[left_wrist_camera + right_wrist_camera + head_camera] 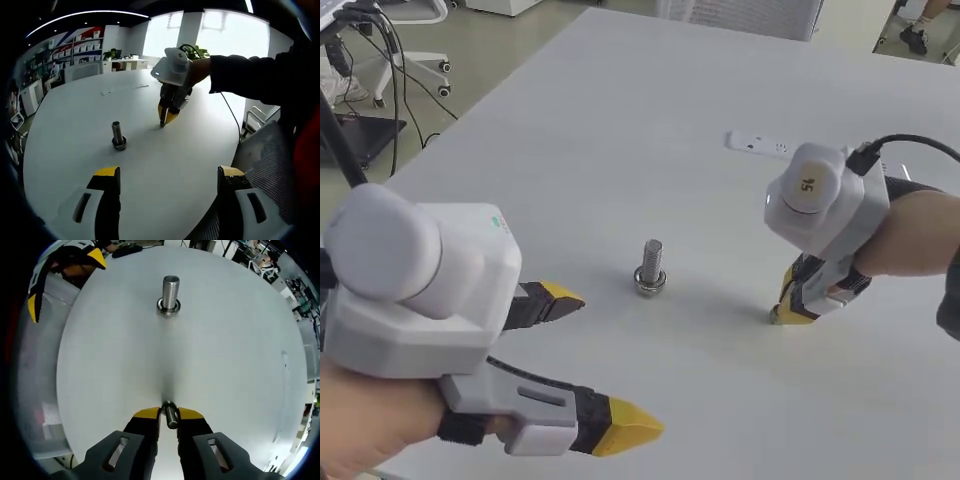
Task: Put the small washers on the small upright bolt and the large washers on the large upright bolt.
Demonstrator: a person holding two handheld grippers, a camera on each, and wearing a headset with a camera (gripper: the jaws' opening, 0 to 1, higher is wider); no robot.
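A white table [620, 120] was observed under the work. A flat white strip [757, 145] was noted lying on its far side, well apart from the other items.

The left gripper [605, 363] was seen at the near left edge, held above the surface. Its jaws were spread wide with nothing between them, as was confirmed in the left gripper view [169, 172].

The right gripper [782, 315] was found to the right of centre, tilted steeply down with its yellow tips at the table surface. In the right gripper view [170, 412] its jaws were seen clenched on the small bolt [170, 416], which was gripped between the tips. Whether the small bolt was touching the table could not be determined.

The large bolt [651, 260] was recorded standing upright near the middle of the table, between the two grippers and apart from both. A washer [650, 286] was seen around its shank at the foot, resting on the table. Whether more than one was stacked there could not be told.
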